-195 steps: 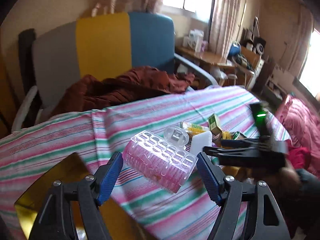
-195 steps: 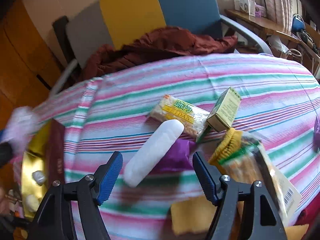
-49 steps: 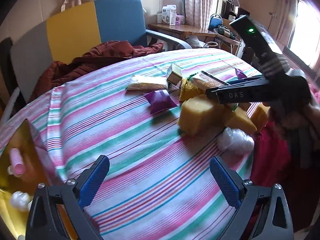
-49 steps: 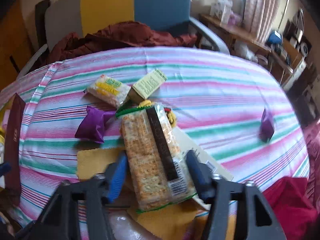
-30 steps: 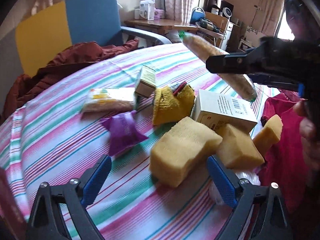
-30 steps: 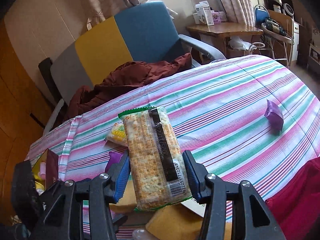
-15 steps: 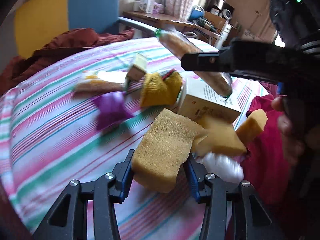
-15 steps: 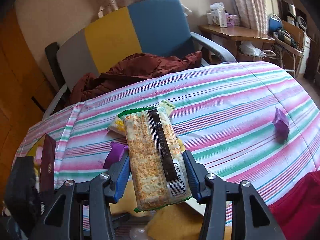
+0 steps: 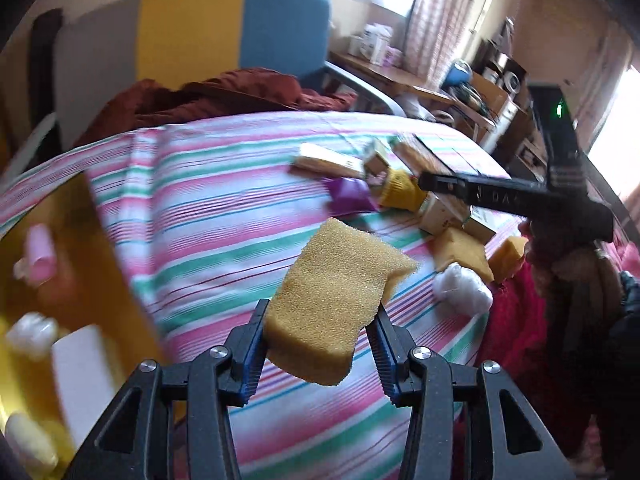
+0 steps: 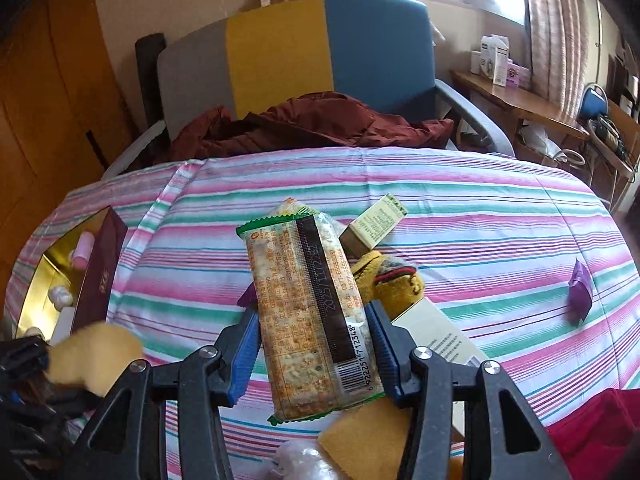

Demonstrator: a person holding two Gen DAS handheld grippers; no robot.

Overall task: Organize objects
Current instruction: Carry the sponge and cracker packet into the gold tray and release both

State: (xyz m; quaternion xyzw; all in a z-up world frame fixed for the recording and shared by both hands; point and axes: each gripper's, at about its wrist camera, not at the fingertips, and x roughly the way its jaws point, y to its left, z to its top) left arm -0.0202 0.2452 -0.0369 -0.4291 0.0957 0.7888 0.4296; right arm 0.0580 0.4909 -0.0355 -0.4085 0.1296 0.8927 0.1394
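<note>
Here the left hand-held gripper (image 9: 318,344) has its blue pads pressed into the sides of a yellow sponge (image 9: 338,300), which is lifted clear of the striped worktop (image 9: 224,216). The right hand-held gripper (image 10: 312,354) is clamped on a long cracker packet (image 10: 308,312), barcode end nearest the camera, also held above the cloth.

Only the left wrist view shows the right tool from outside, a black bar reaching in over the pile: a purple pouch (image 9: 346,194), a yellow knitted thing (image 9: 400,192), a white box (image 9: 452,216), two more sponges (image 9: 464,252) and a white crumpled wad (image 9: 462,286) near the worktop's edge. Only the right wrist view shows a second purple pouch (image 10: 580,286) lying well apart on the far right, and a small green-and-cream carton (image 10: 376,226) just behind the packet.

At the left edge sits a gold-lined box (image 10: 48,264) with a dark red wall. In it lie a pink roller (image 10: 85,250) and several small white pieces (image 10: 60,295); the left wrist view blurs these.
</note>
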